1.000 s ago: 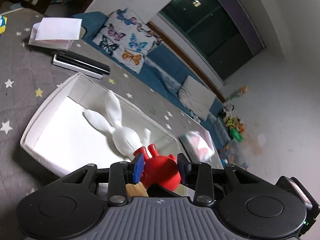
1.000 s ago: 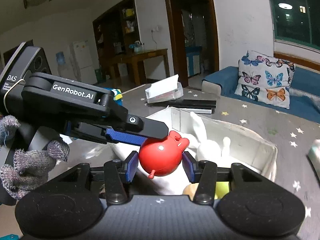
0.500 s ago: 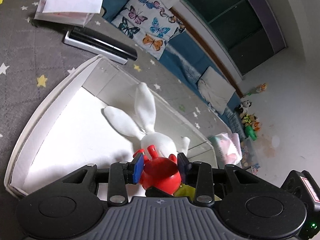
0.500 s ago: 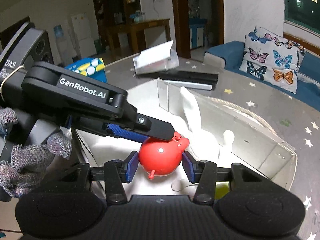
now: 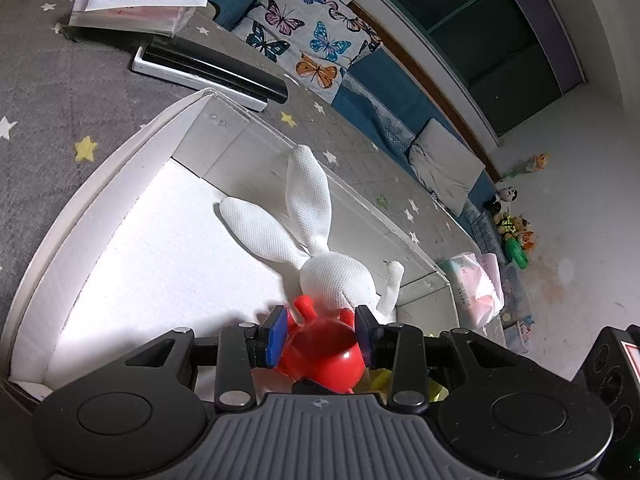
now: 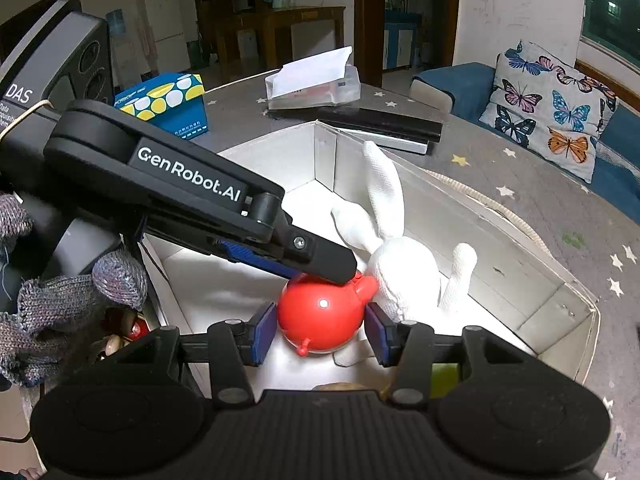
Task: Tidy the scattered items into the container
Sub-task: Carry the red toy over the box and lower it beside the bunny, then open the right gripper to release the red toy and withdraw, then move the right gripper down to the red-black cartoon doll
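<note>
Both jaws pinch one red pig toy (image 6: pixel 320 316) between their blue pads, low inside the white box (image 6: pixel 520 280) just ahead of a white rabbit (image 6: pixel 404 276), so loosen the left gripper (image 5: pixel 320 336) and right gripper (image 6: pixel 320 332) together, gently.

Both grippers are coming down together into the white box (image 6: pixel 520 280), carrying the red pig toy (image 6: pixel 320 316) from above its near rim to just over the floor, where it is now touching the white rabbit (image 6: pixel 404 272).
</note>
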### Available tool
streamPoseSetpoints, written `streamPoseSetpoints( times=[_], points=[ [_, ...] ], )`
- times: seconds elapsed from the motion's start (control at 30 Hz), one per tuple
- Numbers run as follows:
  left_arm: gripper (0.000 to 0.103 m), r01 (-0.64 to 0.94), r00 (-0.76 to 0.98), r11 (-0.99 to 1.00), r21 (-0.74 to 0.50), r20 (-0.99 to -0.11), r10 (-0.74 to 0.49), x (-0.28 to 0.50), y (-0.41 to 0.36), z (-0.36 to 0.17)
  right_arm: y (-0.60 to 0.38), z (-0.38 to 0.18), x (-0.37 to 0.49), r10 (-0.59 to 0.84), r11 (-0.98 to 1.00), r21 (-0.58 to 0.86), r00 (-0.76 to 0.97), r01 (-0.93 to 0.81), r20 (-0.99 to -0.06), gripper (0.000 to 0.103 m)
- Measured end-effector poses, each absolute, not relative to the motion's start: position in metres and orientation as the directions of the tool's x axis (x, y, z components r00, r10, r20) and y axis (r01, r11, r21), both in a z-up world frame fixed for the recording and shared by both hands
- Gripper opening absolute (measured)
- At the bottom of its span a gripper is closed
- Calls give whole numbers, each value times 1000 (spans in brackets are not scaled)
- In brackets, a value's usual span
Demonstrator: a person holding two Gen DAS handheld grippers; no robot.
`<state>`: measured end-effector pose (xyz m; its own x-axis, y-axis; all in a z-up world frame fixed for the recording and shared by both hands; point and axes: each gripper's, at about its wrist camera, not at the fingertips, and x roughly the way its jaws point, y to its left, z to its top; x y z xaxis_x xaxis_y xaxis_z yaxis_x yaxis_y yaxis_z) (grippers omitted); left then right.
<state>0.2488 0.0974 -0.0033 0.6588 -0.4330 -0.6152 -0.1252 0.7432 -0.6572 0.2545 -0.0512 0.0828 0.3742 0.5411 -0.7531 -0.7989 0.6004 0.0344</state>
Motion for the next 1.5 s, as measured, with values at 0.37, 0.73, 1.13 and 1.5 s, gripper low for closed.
streamPoseSetpoints(
  times=[0.37, 0.73, 1.13, 1.5],
  points=[
    [39, -121, 671, 747, -654, -608, -423, 243, 98, 2, -58, 88, 248, 543, 612, 17, 405, -790, -735, 49],
    [39, -81, 715, 770, -633, -575, -397, 215, 97, 27, -78, 113, 222, 602, 633, 46, 455, -772, -656, 49],
    [39, -60, 762, 790, -610, -539, -359, 168, 99, 49, -89, 133, 178, 638, 637, 42, 496, -770, -589, 59],
    [39, -83, 790, 804, -589, -531, -307, 122, 111, 54, -94, 134, 134, 661, 624, 36, 502, -781, -558, 66]
  ],
)
